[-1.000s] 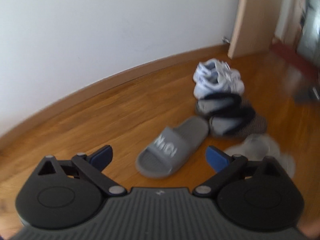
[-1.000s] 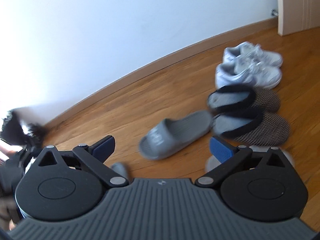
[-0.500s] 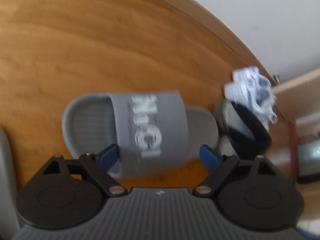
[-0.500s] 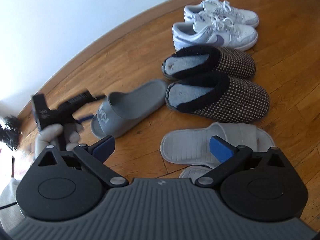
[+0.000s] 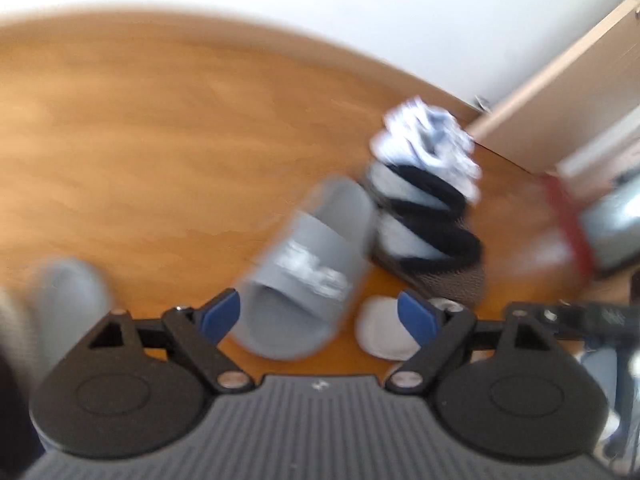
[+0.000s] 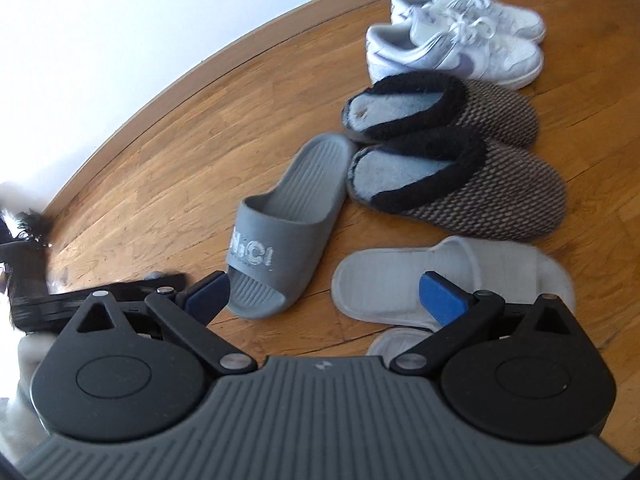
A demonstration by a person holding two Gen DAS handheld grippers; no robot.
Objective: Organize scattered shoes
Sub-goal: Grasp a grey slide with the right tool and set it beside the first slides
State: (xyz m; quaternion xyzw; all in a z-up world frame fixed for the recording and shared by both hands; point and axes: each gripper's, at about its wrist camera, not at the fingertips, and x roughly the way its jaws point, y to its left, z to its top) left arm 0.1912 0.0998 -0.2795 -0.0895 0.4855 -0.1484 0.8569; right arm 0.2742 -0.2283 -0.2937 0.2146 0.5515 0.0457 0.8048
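A grey slide [image 5: 308, 272] with white lettering lies on the wooden floor, its toe end between the fingers of my open left gripper [image 5: 318, 316]. This view is blurred. Seen from the right wrist, the same grey slide [image 6: 288, 224] lies at an angle, heel against a furry checked slipper [image 6: 460, 184]. My right gripper [image 6: 324, 298] is open above a white slipper [image 6: 440, 276], and a second white slipper [image 6: 400, 344] sits half hidden under it. Another grey slide [image 5: 68, 300] lies to the far left. White sneakers [image 6: 456, 44] stand in a pair beyond.
A second furry slipper [image 6: 440, 108] sits beside the first. The white wall and baseboard [image 6: 200, 80] run behind the shoes. A wooden door [image 5: 560, 92] stands at the right. A dark fluffy object [image 6: 24, 232] is at the far left, near the left gripper's black body [image 6: 100, 300].
The left gripper has drawn back and turned from close over the grey slide. The slide has swung to a steeper angle. The right gripper has come lower and closer to the white slippers.
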